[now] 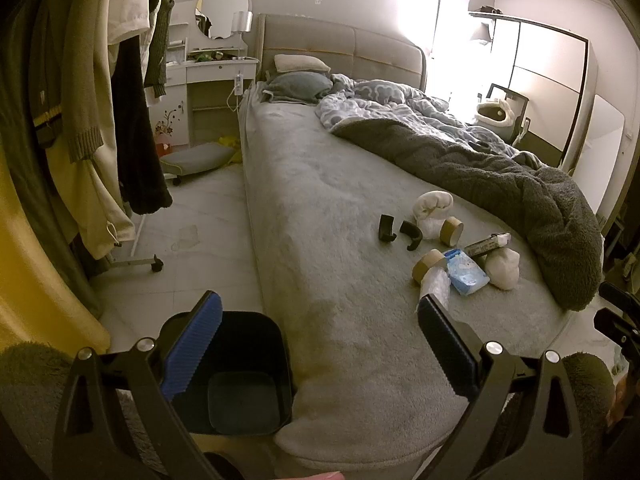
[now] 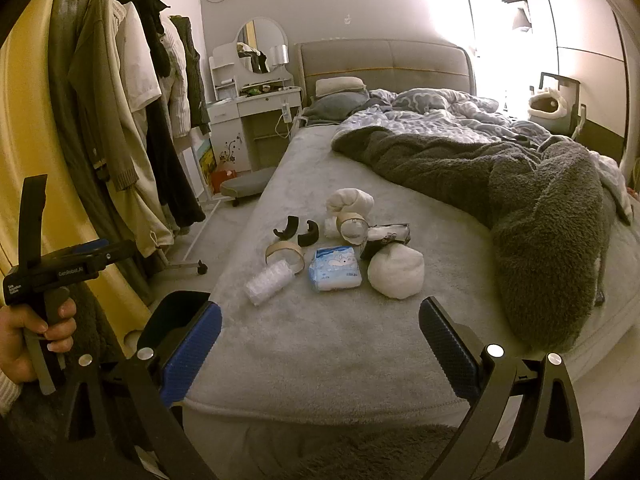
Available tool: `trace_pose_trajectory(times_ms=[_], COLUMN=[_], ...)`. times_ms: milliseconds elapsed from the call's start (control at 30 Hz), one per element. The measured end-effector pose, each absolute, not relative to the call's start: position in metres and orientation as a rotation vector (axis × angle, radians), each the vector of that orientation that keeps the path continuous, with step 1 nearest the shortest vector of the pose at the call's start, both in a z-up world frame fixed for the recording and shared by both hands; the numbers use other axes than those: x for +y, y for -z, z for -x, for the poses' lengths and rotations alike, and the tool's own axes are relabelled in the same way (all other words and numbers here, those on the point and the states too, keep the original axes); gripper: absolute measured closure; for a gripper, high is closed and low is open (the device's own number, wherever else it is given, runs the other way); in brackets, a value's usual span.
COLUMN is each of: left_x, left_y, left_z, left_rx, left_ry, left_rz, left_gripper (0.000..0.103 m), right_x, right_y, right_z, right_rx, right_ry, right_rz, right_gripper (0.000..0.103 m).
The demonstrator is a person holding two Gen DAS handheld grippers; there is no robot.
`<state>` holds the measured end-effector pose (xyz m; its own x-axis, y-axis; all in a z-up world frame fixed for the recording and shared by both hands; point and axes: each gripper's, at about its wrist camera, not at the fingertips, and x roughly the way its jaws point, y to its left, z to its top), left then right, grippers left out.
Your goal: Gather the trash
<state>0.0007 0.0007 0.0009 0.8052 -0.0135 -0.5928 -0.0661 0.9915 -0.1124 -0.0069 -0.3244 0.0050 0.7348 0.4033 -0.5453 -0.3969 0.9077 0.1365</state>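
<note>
- A home bedroom.
- Large bed (image 2: 360, 320) with padded headboard (image 2: 384, 62), pillows (image 2: 340, 86) and rumpled duvet (image 2: 460, 120).
- White dressing table (image 2: 256, 108) with round mirror (image 2: 262, 46).
- Clothes (image 2: 132, 112) hanging on a rack.
- Wardrobe (image 1: 548, 76) with sliding doors.

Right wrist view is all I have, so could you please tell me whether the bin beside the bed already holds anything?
Observer: The bin looks empty; the left wrist view shows its bare bottom.
Operator: Thank you. Is the left gripper carrying anything?
Observer: No, the left gripper has its jaws wide apart with nothing between them.
Operator: Where does the bin stand exactly?
Observer: On the floor, against the near corner of the bed.
</note>
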Motion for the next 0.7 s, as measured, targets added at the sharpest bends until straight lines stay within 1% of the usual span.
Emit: trace_pose_trajectory(times_ms=[700], left_x=[-0.0051], left_y=[0.0073], left_z=[0.0014], left_rx=[0.637], left_ry=[-0.028], left_rz=[0.131], left_gripper=[0.003], right_x=[-0.3236], right_y=[-0.0046], right_z=[0.0067], right_rx=[0.604], right_ry=[-0.439], right_rz=[-0.007], right_gripper=[0.003])
